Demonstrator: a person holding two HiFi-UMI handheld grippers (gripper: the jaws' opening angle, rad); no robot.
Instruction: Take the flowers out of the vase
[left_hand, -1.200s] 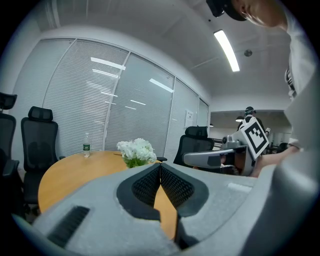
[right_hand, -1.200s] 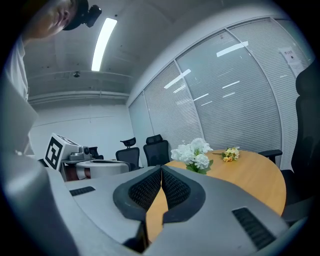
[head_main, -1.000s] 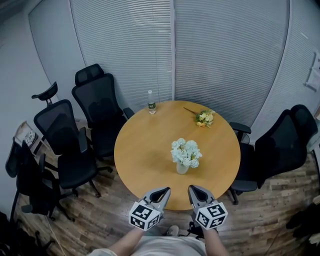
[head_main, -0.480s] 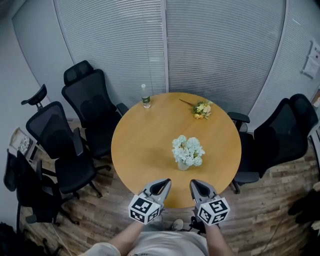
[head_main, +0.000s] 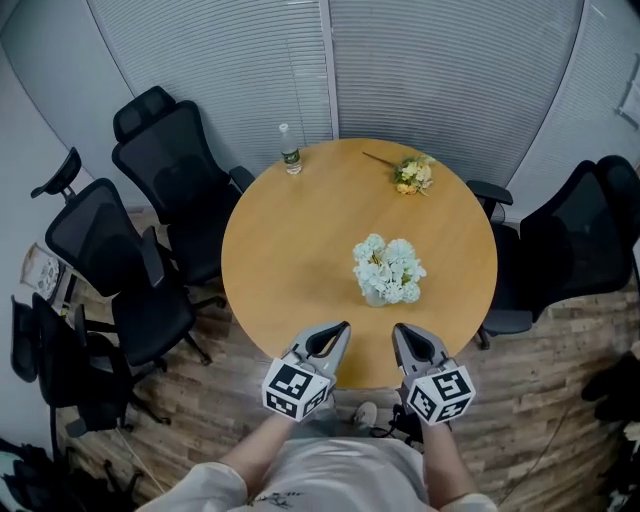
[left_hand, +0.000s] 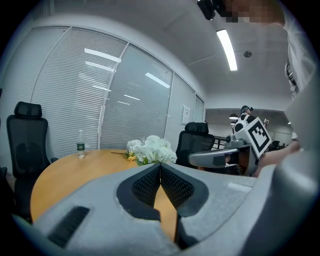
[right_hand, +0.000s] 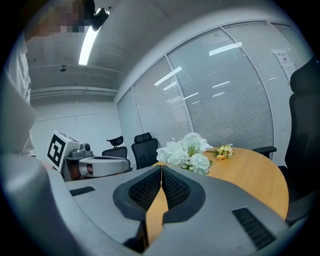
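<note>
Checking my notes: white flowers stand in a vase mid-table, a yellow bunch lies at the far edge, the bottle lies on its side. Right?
No: the clear plastic bottle stands upright on the round wooden table, as the head view shows. Rest holds.

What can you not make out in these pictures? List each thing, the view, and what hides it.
1. Vase: head view, almost wholly covered by the white flowers; its shape is hidden.
2. Bottle label: head view, print too small to read.
3. Yellow bunch: left gripper view, mostly behind the white flowers.
</note>
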